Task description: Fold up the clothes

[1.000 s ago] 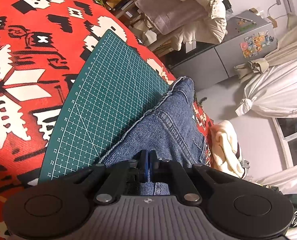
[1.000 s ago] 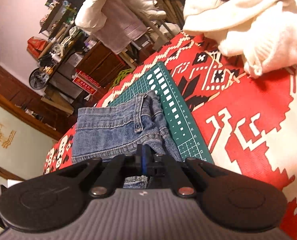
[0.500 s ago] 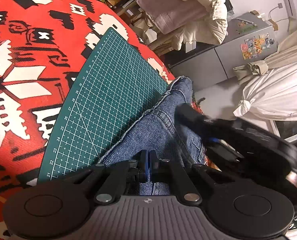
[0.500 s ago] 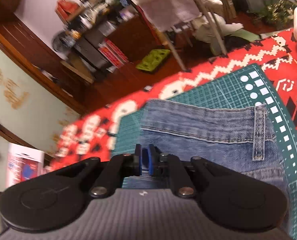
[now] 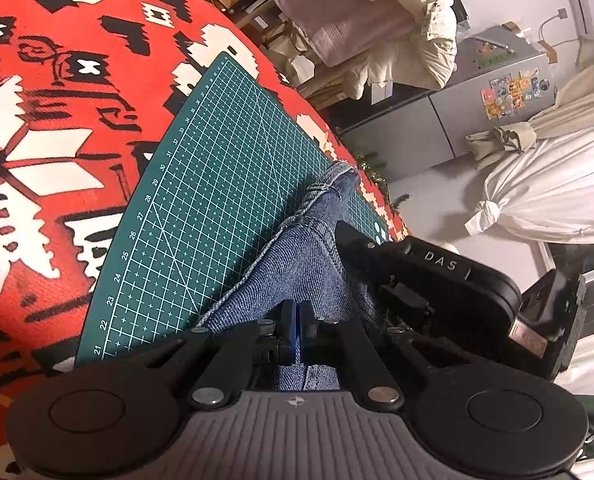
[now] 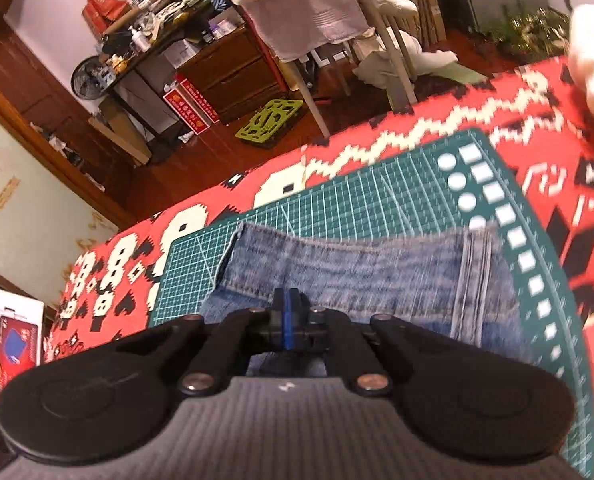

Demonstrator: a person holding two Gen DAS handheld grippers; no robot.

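— Where were the jeans (image 5: 297, 276)?
— On the green mat (image 5: 201, 184), on the red cloth (image 5: 49, 128) over the bench.
— What did the left gripper (image 5: 296, 334) do?
— Its jaws were pressed together, pinching the jeans.
— And the right gripper (image 6: 286, 322)?
— Jaws pressed together too, just above the jeans' waistband (image 6: 337, 252). I could not tell if they pinched it.

right tool (image 5: 429, 276) swung in beside left tool (image 5: 296, 330), denim (image 5: 297, 264) bunched

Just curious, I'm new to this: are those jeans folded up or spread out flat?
Folded: the jeans sit as a compact doubled bundle on the green mat, waistband across the top.
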